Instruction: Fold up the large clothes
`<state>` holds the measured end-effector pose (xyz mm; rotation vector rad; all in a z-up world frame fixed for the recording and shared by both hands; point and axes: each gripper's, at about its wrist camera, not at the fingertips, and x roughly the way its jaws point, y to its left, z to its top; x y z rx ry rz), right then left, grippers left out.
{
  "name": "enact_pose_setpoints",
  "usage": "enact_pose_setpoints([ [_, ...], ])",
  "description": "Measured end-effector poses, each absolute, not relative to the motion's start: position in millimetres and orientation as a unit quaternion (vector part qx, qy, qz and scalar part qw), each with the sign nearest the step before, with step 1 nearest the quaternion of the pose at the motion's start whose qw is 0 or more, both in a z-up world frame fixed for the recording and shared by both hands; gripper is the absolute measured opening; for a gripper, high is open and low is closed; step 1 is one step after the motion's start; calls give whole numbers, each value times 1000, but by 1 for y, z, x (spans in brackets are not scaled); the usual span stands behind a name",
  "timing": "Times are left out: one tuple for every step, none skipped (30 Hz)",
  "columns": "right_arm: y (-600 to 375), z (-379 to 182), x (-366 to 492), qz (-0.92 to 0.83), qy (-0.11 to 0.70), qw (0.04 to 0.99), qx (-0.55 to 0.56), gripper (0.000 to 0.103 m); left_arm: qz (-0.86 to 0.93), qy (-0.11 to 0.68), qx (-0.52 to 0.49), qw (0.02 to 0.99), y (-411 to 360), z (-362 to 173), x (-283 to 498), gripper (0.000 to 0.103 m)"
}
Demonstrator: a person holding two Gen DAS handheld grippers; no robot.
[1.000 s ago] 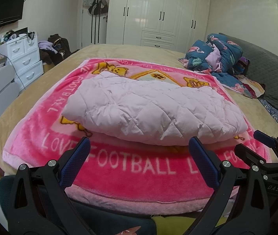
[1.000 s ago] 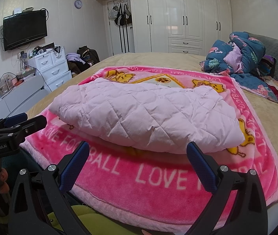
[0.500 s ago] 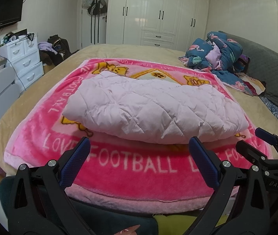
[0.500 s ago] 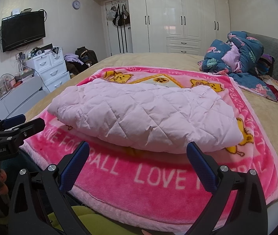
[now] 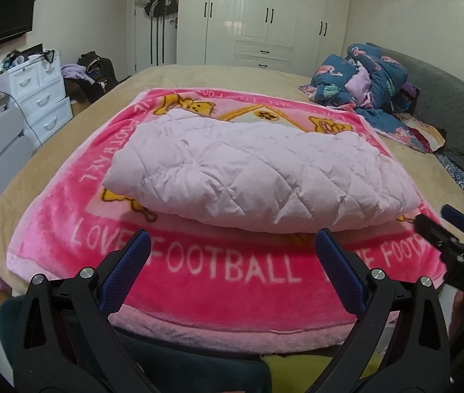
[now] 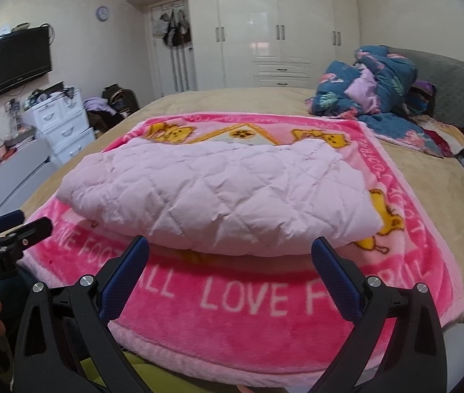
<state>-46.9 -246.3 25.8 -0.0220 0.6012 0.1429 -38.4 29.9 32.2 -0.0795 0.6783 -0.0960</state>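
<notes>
A pale pink quilted garment (image 5: 258, 173) (image 6: 219, 196) lies folded into a thick rectangle on a bright pink "LOVE FOOTBALL" blanket (image 5: 225, 271) (image 6: 264, 298) spread over the bed. My left gripper (image 5: 232, 245) hangs open just before the garment's near edge, with nothing between its blue-padded fingers. My right gripper (image 6: 230, 250) is open too, close to the near fold and empty. Each gripper shows in the other's view: the right one (image 5: 451, 226) at the far right, the left one (image 6: 12, 226) at the far left.
A heap of blue floral bedding (image 5: 372, 78) (image 6: 379, 95) lies at the back right by a grey headboard (image 6: 461, 98). White drawers (image 5: 39, 91) and a wall TV (image 6: 16, 59) stand on the left, wardrobes (image 6: 281, 32) at the back. Tan bedsheet (image 5: 215, 75) surrounds the blanket.
Both grippers have drifted slightly closer to the folded garment and stayed open. The garment and the blanket have not moved.
</notes>
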Motion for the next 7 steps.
enact_pose_setpoints([
  [-250, 26, -46, 60, 296, 953, -11, 99, -45, 337, -41, 939, 33, 32, -32, 94],
  [-256, 25, -44, 49, 297, 954, -9, 99, -38, 344, -43, 937, 38, 31, -26, 94],
  [-267, 24, -42, 26, 297, 955, -5, 99, -29, 351, -47, 935, 45, 30, -19, 94],
  [-277, 23, -39, 5, 298, 955, -1, 99, -20, 357, -52, 932, 59, 30, -8, 94],
  [-291, 21, -37, -18, 298, 954, 7, 99, -1, 365, -54, 930, 75, 29, 4, 94],
  [-310, 18, -35, -43, 297, 954, 20, 99, 17, 371, -56, 927, 88, 29, 13, 94],
  [-337, 12, -32, -88, 300, 949, 37, 99, 41, 378, -63, 923, 116, 29, 32, 94],
])
